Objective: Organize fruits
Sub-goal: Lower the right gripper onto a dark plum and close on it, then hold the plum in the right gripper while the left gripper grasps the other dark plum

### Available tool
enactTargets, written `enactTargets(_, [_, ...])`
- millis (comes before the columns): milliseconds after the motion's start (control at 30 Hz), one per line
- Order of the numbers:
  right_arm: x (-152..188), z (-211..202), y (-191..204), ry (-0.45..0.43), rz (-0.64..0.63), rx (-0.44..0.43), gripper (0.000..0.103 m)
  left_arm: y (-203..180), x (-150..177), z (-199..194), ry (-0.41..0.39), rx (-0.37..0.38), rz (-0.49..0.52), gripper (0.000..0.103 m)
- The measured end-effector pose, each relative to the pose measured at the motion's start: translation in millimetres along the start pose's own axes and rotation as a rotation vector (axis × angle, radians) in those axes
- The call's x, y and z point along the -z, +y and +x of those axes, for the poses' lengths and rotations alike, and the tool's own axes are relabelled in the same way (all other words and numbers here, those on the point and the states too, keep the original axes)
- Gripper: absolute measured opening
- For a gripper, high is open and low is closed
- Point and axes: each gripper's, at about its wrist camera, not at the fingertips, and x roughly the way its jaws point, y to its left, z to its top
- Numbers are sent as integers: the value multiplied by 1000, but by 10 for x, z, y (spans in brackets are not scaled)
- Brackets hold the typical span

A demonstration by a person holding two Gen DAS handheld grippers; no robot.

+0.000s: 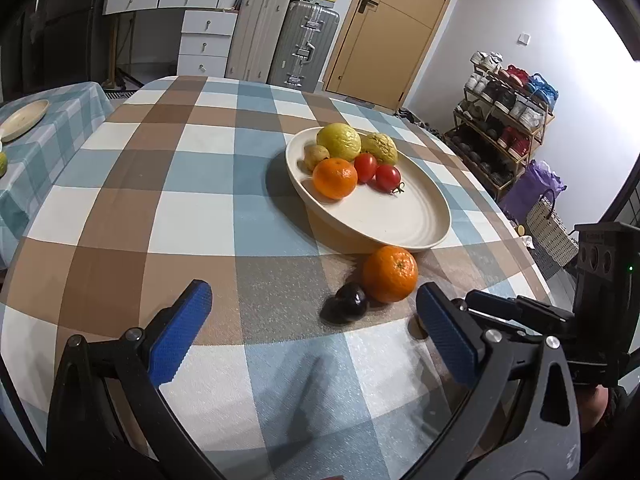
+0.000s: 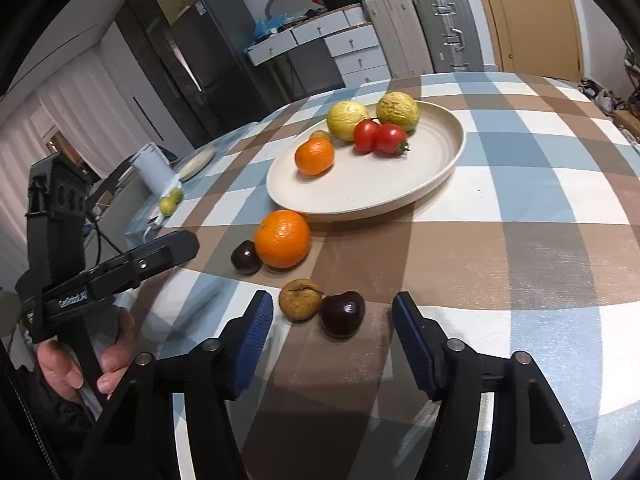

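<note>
- We see our left gripper [image 1: 314, 326] with its jaws spread wide and nothing between them, low over the checked tablecloth [image 1: 132, 184].
- Just ahead of it lie a dark plum [image 1: 346, 303] and an orange [image 1: 390, 274], touching each other, the orange right beside the rim of the cream plate [image 1: 400, 220].
- Our right gripper [image 2: 332, 338] is also spread wide and holds nothing; a second dark plum [image 2: 343, 314] and a wrinkled brown fruit [image 2: 300, 300] lie between its blue pads [image 2: 256, 340], touching neither.
- The plate already holds 1 small orange [image 2: 315, 156], 2 tomatoes [image 2: 380, 138] and 2 yellow-green citrus fruits [image 2: 372, 114].
</note>
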Motion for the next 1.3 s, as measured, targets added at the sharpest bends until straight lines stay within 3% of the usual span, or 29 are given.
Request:
enactTargets(67, [-6, 14, 4, 9, -1, 7, 57, 22, -19, 9, -1, -3, -6, 102])
enactTargets(233, [2, 61, -20, 40, 9, -2, 25, 68, -43, -3, -3, -4, -14, 102])
enactTargets(700, [-10, -107, -108, -22, 27, -39, 25, 18, 0, 194, 118, 24, 63, 102])
enactTargets(1100, [15, -218, -183, -62, 33, -68, 25, -161, 26, 347, 161, 12, 147, 101])
enactTargets(1300, [24, -258, -210, -74, 32, -86, 25, -213, 5, 405, 175, 13, 163, 95])
